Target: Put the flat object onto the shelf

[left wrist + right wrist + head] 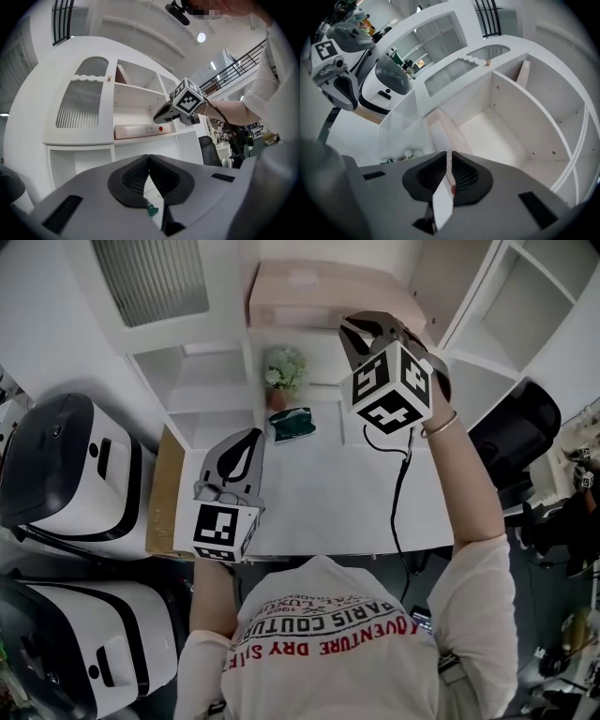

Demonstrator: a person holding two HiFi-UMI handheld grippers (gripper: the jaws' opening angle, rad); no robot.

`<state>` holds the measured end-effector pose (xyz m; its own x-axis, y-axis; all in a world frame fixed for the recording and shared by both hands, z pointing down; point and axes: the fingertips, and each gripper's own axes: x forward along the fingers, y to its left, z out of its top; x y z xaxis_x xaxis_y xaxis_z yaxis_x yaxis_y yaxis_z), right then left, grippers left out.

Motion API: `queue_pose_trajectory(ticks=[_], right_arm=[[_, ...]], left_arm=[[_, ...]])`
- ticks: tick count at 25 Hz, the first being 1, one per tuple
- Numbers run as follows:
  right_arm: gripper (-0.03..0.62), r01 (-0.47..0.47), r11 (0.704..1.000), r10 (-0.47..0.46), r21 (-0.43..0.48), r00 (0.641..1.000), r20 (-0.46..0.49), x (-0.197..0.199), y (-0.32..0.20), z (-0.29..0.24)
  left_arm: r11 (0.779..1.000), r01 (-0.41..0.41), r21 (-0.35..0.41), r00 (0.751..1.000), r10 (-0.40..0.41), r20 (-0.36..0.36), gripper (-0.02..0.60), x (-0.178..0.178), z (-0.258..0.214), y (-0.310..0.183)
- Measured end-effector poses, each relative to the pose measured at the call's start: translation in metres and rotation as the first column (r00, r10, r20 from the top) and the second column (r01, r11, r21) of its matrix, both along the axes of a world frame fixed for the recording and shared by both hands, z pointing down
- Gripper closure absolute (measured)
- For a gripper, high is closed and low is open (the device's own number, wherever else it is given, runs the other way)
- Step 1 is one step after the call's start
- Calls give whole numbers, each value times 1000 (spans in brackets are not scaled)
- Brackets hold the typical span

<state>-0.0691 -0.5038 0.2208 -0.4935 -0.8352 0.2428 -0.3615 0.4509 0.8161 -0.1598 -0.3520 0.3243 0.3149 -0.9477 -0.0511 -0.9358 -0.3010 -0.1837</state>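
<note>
While the flat box (440, 133) lies on the white cabinet's shelf (497, 136), the right gripper (450, 164) is clamped on its near end. Left gripper (149, 164) has fingers together, empty, above the white table (328, 488). Potted plant (284, 367) and small green item (292, 424) sit at the table's back. White machines (70, 465) stand to the left.

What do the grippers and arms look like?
The left gripper and right gripper are grey shells with black ribbed pads. Each carries a white cube with black square markers. A black cable trails from the right one. The person wears a white top with red and black lettering, sleeves leaving the forearms bare, and a bracelet.
</note>
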Motion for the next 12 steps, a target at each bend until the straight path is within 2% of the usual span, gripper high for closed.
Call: queue_pose_trajectory(ticks=[6, 12], right_arm=[[561, -31, 999, 30, 9, 990, 135, 26, 32, 9], [565, -37, 999, 33, 5, 940, 341, 45, 73, 29]], left_arm=[[999, -38, -7, 999, 38, -1, 568, 14, -1, 16], [998, -59, -15, 998, 60, 3, 568, 19, -1, 26]])
